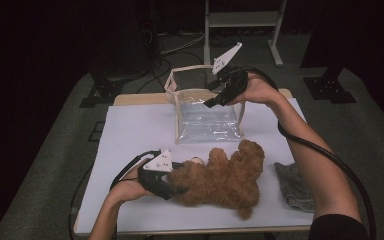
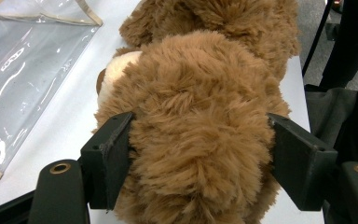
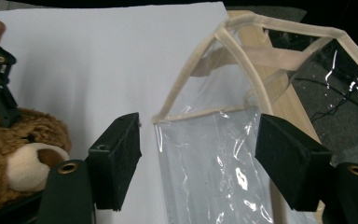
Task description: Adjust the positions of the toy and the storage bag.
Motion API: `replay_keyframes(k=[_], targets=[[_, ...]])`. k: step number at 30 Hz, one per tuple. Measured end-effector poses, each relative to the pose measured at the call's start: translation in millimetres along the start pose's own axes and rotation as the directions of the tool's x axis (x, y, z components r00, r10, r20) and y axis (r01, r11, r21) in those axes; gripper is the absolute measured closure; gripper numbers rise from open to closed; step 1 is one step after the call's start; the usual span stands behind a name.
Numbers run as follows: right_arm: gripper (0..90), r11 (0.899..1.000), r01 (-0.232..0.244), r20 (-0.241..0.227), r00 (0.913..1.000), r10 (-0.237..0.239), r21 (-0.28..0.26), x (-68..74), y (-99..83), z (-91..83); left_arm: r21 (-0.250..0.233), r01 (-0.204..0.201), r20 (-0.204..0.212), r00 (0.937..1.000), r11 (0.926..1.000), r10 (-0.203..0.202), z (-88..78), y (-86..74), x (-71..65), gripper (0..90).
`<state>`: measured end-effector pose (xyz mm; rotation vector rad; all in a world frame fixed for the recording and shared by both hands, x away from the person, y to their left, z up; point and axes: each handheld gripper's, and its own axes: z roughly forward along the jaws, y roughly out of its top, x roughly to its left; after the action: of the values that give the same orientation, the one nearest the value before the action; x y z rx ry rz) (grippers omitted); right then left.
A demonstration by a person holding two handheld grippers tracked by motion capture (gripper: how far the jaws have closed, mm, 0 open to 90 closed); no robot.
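On the table (image 1: 130, 130), left gripper (image 1: 180, 190) clamps teddy bear (image 1: 220, 182)

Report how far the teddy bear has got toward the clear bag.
Done: the left gripper has closed its fingers on the teddy bear. In hand: the right gripper hangs open at the clear bag rim. Left: the bear still lies on the table, outside the bag.
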<state>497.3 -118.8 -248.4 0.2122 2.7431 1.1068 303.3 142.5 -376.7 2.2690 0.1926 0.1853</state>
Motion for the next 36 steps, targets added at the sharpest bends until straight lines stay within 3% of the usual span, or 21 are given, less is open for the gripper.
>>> replay_keyframes(k=[9,19,27,36], targets=[[31.1,1.0,-0.016,0.001,0.9999,0.016,0.02,-18.9,-4.9,7.1,0.004,0.003,-0.002,1.0,1.0,-0.003,1.3,0.2,0.6,25.8],[32.1,0.999,-0.023,-0.001,0.9997,0.023,0.033,-28.4,-5.5,12.7,0.01,0.002,-0.004,1.0,0.9999,-0.002,1.6,0.4,0.3,25.4],[32.7,0.998,-0.054,0.017,0.9984,0.054,0.041,-38.6,-12.1,17.1,0.001,0.01,-0.001,1.0,1.0,-0.01,1.9,-0.4,0.6,25.4],[38.6,0.994,-0.08,0.034,0.9964,0.078,0.072,-46.3,-20.5,22.5,0.005,0.006,0.0,1.0,1.0,-0.006,1.8,-0.5,1.0,25.2]])
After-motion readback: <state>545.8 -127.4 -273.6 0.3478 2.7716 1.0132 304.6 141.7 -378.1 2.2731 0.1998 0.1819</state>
